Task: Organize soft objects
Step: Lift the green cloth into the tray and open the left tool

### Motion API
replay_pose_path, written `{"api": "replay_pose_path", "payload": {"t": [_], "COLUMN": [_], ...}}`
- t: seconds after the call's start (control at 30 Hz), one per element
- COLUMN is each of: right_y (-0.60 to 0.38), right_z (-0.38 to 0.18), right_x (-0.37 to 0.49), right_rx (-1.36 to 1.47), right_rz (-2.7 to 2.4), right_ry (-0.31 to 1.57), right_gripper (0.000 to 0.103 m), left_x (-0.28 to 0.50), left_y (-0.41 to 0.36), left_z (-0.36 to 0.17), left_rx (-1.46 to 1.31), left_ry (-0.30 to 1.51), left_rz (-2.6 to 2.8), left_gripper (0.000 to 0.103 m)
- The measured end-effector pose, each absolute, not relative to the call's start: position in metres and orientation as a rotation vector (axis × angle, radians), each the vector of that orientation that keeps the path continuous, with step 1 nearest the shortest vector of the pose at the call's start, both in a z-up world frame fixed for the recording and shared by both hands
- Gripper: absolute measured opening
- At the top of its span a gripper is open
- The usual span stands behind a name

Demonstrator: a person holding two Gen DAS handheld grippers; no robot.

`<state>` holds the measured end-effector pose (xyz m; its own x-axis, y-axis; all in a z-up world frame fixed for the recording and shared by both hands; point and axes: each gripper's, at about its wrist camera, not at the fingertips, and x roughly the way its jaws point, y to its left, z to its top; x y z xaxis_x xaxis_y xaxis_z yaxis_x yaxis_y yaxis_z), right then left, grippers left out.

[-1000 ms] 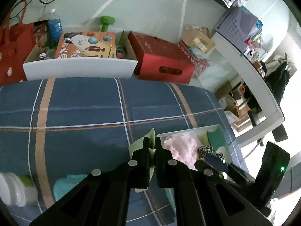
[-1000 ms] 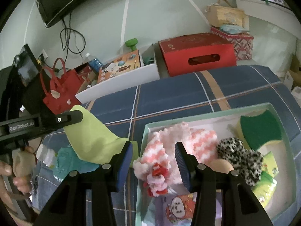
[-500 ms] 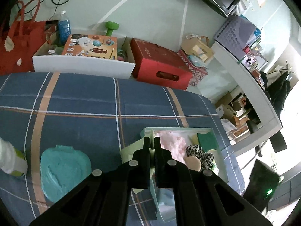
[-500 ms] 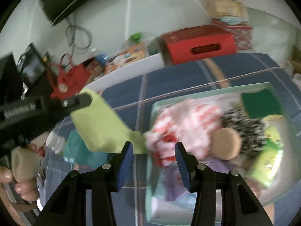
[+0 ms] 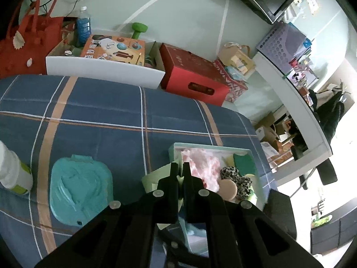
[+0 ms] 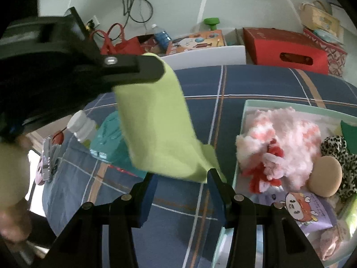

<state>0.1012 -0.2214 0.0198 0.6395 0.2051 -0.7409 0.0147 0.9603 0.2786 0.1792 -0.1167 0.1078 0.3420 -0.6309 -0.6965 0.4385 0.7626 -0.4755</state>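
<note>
We note left gripper (image 6: 154, 70) clamped on top corner of green cloth (image 6: 160, 129); cloth hangs long-axis down beside tray (image 6: 242, 120). Right gripper (image 6: 181, 178) half-open, jaws just narrowing, straddles lower hem, nearest it; no pinch seen.

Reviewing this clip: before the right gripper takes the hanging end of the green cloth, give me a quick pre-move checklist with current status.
1. Left gripper clamped on green cloth: ok.
2. Right gripper closed on the cloth's lower edge: not ok; its jaws have just been closing, edge at the tips, pads not visibly pressing.
3. Cloth clear of teal wipes pack: ok, hanging above.
4. Room in the tray: cannot tell, crowded with pink fluffy item.
5. Cloth folded evenly: cannot tell.
</note>
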Motion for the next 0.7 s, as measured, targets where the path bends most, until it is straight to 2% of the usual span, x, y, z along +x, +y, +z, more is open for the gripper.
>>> {"api": "replay_pose_path", "payload": {"t": [0.1, 0.17, 0.47, 0.7], "right_y": [-0.231, -0.238, -0.262, -0.296], "right_z": [0.022, 0.030, 0.082, 0.095], "right_x": [0.099, 0.092, 0.054, 0.026], "right_rx": [0.306, 0.313, 0.284, 0.260], "right_rz": [0.097, 0.081, -0.018, -0.164], "right_ry": [0.854, 0.821, 0.663, 0.658], "right_gripper": [0.015, 0.008, 0.005, 0.005], "left_x": [0.173, 0.170, 0.152, 0.139], "left_y": [-0.112, -0.108, -0.112, -0.155], "left_z": [0.109, 0.111, 0.124, 0.109], "left_rx": [-0.241, -0.257, -0.298, -0.293], "left_ry": [0.993, 0.982, 0.929, 0.960], "left_rz": [-0.705, -0.697, -0.724, -0.807], "left_gripper": [0.003, 0.003, 0.003, 0.003]}}
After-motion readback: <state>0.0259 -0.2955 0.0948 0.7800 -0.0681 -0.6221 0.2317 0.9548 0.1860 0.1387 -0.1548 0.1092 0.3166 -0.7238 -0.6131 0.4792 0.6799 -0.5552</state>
